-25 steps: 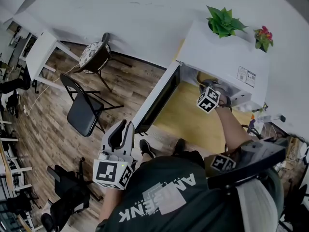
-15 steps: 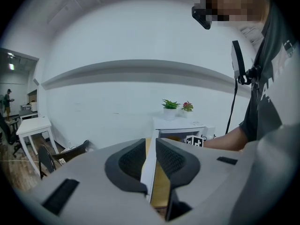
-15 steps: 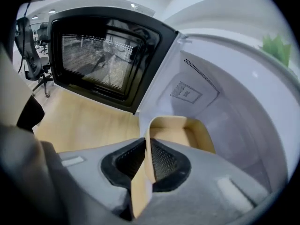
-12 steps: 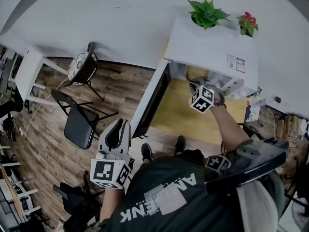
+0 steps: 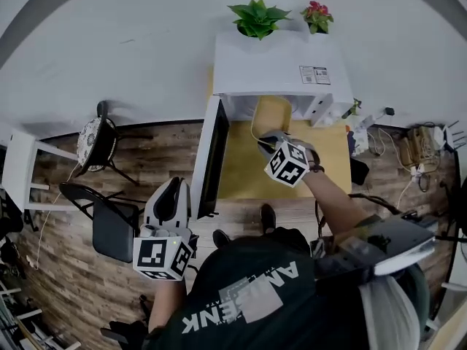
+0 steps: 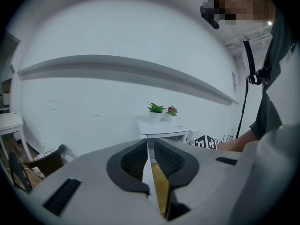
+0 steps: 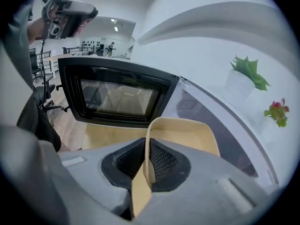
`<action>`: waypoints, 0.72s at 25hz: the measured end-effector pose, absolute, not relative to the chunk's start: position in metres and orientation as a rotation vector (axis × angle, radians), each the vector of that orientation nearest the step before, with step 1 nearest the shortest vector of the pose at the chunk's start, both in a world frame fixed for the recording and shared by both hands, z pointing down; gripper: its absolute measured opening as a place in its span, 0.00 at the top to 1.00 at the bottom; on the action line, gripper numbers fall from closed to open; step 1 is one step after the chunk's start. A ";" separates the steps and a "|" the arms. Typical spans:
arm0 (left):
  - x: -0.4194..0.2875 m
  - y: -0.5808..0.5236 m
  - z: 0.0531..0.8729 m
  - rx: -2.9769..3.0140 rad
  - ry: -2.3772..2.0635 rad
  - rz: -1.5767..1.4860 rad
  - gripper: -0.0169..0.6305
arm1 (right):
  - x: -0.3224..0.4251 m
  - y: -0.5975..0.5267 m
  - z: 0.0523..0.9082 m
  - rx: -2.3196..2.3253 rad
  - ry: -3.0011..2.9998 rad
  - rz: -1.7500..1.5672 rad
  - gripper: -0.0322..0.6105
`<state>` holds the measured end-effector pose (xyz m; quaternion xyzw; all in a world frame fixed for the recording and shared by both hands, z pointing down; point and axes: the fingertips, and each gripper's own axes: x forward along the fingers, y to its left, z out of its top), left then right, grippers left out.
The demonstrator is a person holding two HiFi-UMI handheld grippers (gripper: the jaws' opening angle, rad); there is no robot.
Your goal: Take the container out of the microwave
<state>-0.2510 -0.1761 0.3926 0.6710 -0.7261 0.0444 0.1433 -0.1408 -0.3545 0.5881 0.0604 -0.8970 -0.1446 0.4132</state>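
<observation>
The white microwave [image 5: 277, 68] stands on a yellow table [image 5: 241, 173] with its dark-windowed door [image 5: 208, 159] swung open to the left. A cream container [image 7: 187, 130] hangs in front of the opening, above the table, and shows pale yellow in the head view [image 5: 268, 115]. My right gripper [image 7: 147, 161] has the container's near rim between its pads, and its jaws are closing on it; it sits just before the cavity [image 5: 268, 138]. My left gripper [image 5: 175, 187] is shut with nothing held, low and left of the door, pointing toward the microwave [image 6: 151, 158].
A green plant [image 5: 255, 17] and red flowers [image 5: 317, 13] stand on top of the microwave. Folding chairs [image 5: 109, 224] and a cushioned chair [image 5: 98, 137] stand on the wood floor at left. Cables and plugs [image 5: 416, 144] lie right of the table.
My right gripper has drawn back from the microwave cavity and risen, bringing the container with it. The left gripper has barely shifted. The head view has swung to face the microwave.
</observation>
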 end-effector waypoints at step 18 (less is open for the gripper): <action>-0.250 -0.191 0.373 2.206 -1.977 0.114 0.96 | -0.095 -0.285 0.475 0.412 -2.409 -0.155 0.91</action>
